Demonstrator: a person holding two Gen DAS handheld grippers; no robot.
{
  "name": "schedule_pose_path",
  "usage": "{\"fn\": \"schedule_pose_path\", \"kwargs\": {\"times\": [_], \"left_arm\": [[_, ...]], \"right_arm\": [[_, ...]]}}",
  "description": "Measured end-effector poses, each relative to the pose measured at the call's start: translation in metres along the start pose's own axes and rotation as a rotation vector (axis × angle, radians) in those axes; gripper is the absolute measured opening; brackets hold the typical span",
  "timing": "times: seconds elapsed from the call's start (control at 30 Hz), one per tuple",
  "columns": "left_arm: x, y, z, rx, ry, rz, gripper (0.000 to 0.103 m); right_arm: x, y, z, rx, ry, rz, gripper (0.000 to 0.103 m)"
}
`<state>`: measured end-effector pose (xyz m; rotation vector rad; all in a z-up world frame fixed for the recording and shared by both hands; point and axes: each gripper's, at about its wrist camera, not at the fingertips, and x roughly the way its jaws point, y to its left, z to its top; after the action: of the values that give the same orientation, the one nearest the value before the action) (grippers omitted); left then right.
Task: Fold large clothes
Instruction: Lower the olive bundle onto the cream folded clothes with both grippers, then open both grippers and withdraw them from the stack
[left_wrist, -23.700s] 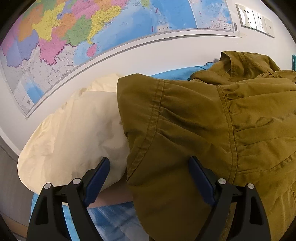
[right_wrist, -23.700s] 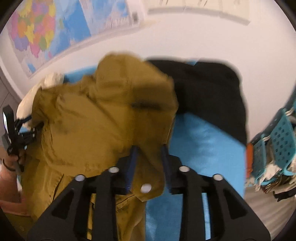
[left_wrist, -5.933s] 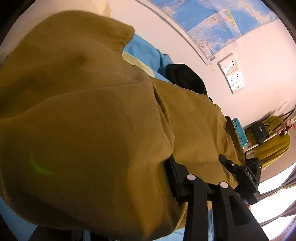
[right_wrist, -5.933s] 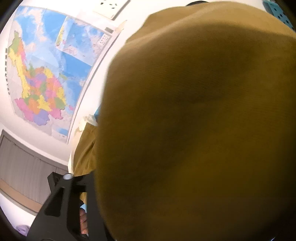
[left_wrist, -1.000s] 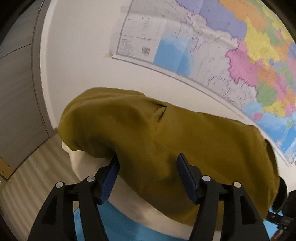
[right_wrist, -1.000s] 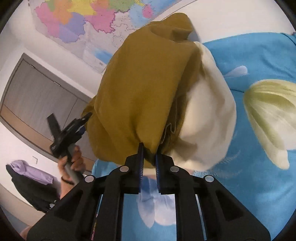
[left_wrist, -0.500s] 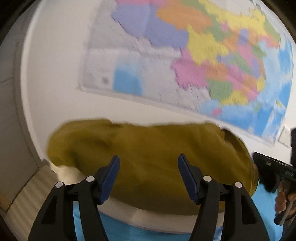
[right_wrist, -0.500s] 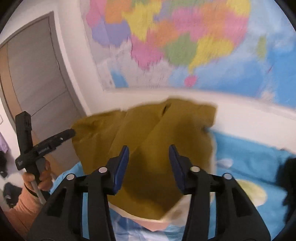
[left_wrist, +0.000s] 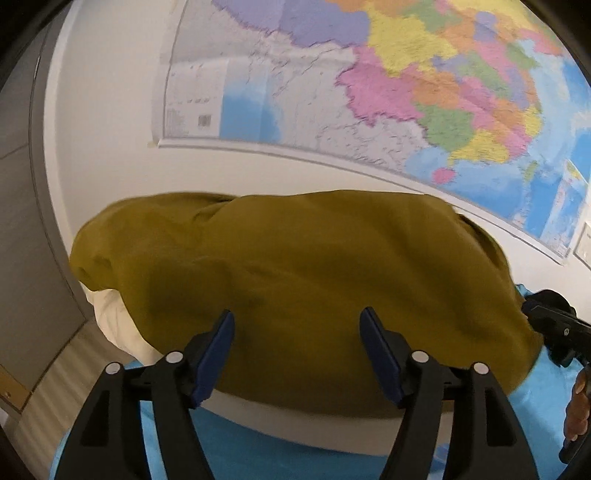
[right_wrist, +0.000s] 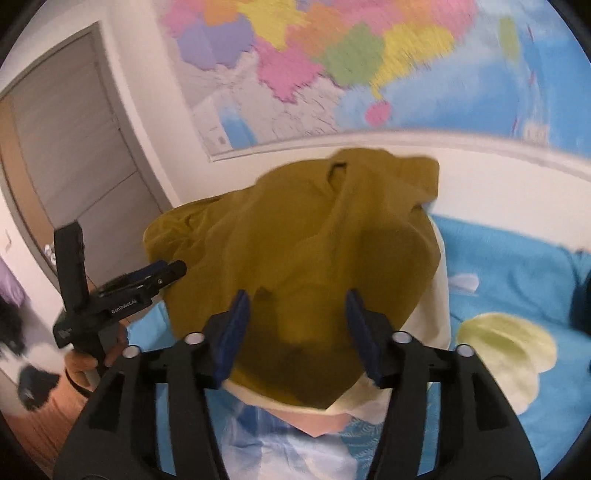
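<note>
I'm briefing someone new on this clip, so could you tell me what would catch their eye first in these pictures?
Most striking is the olive-brown garment, heaped over a cream pillow at the end of a blue bed. Behind it a large, brightly coloured map fills the white wall. In the foreground both claws, left and right, stand open with nothing pinched; their jaws have just been opening.

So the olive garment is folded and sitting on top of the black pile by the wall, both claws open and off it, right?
Not quite: the olive garment sits on a cream-coloured pile, not a black one, as the right wrist view shows. The rest holds: the left claw and right claw have just been opening, with nothing pinched between them.
</note>
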<state>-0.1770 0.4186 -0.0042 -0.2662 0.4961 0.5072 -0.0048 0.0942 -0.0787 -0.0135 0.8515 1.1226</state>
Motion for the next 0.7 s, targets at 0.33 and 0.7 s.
{"fn": "schedule_pose_path", "kwargs": {"times": [0.33,0.7], "left_arm": [[-0.014,-0.042,-0.016,0.060,-0.017,-0.030,0.088],[-0.031,-0.056,-0.031,0.047,-0.021,-0.037,0.096]], "right_arm": [[0.019,0.029,-0.013,-0.126,0.061,-0.072,0.061],[0.002,0.039,-0.017,-0.127,0.017,-0.049,0.087]]}}
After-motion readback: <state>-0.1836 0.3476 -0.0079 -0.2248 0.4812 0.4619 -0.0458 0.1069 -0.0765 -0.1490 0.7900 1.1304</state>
